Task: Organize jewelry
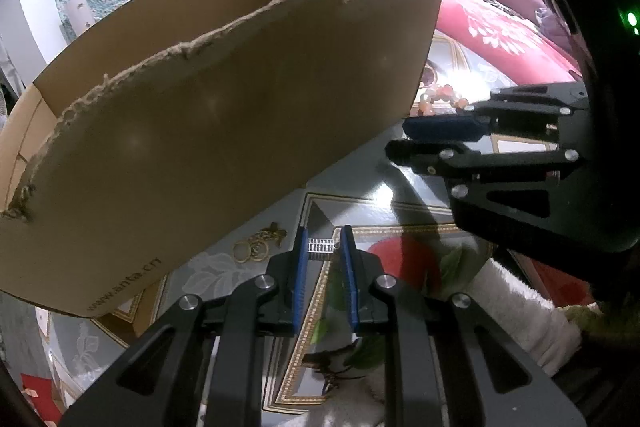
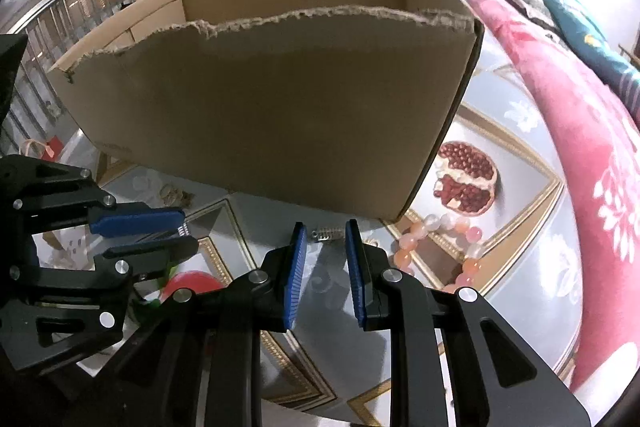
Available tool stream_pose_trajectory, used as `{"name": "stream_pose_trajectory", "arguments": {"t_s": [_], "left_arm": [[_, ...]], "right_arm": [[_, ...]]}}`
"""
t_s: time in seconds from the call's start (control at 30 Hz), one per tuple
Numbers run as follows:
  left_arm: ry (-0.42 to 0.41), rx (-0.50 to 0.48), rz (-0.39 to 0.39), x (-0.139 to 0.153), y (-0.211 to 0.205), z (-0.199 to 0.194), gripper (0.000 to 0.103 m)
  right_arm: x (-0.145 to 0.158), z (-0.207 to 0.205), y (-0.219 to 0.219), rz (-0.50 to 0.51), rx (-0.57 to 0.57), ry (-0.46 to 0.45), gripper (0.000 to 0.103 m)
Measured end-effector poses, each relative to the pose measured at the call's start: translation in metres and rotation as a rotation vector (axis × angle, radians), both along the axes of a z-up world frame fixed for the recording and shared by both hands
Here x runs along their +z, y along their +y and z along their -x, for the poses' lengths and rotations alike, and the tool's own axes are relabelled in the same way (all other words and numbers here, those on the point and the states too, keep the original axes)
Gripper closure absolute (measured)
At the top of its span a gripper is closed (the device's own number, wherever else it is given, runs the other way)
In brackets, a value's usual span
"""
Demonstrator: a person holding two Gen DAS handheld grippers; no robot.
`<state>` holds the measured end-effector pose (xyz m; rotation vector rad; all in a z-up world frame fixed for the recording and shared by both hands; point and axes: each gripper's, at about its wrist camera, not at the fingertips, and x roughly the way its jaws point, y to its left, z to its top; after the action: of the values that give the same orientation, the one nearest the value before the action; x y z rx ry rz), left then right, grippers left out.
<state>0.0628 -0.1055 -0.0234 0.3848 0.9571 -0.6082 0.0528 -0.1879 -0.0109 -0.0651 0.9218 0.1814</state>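
My left gripper [image 1: 323, 239] is shut on a small silver rhinestone piece [image 1: 320, 246], held across its blue pads just above the patterned tabletop. The right wrist view shows that gripper [image 2: 188, 233] at the left with the silver piece [image 2: 182, 229] at its tips. My right gripper [image 2: 326, 239] stands open a little, its pads pressing on nothing. A second small silver piece [image 2: 328, 234] lies on the table just past its tips. A pink and orange bead bracelet [image 2: 440, 247] lies to its right. Gold rings [image 1: 256, 249] lie by the cardboard box [image 1: 224, 115].
The open cardboard box [image 2: 272, 123] with a torn rim fills the space ahead of both grippers. A pink floral quilt [image 2: 580, 131] borders the table on the right. A white fluffy cloth [image 1: 520, 311] lies at the near right. The right gripper [image 1: 396, 139] reaches in from the right.
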Motion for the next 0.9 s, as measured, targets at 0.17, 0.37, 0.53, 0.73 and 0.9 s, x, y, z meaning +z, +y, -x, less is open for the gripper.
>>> {"name": "stream_pose_trajectory", "arguments": {"t_s": [0.17, 0.37, 0.53, 0.73, 0.9], "left_arm": [[0.0, 0.0, 0.0, 0.0, 0.0, 0.0, 0.087], [0.0, 0.0, 0.0, 0.001, 0.0, 0.0, 0.087], [0.002, 0.001, -0.001, 0.001, 0.0, 0.0, 0.087], [0.002, 0.003, 0.001, 0.002, 0.0, 0.0, 0.087], [0.0, 0.005, 0.004, 0.001, 0.0, 0.0, 0.087]], "right_arm": [[-0.002, -0.001, 0.005, 0.026, 0.038, 0.01, 0.081], [-0.002, -0.003, 0.01, 0.019, 0.072, 0.047, 0.08], [-0.001, -0.004, 0.011, 0.002, 0.074, 0.065, 0.088], [-0.002, -0.002, 0.01, -0.025, 0.068, 0.072, 0.098], [-0.001, -0.006, 0.007, -0.044, 0.087, 0.086, 0.098]]}}
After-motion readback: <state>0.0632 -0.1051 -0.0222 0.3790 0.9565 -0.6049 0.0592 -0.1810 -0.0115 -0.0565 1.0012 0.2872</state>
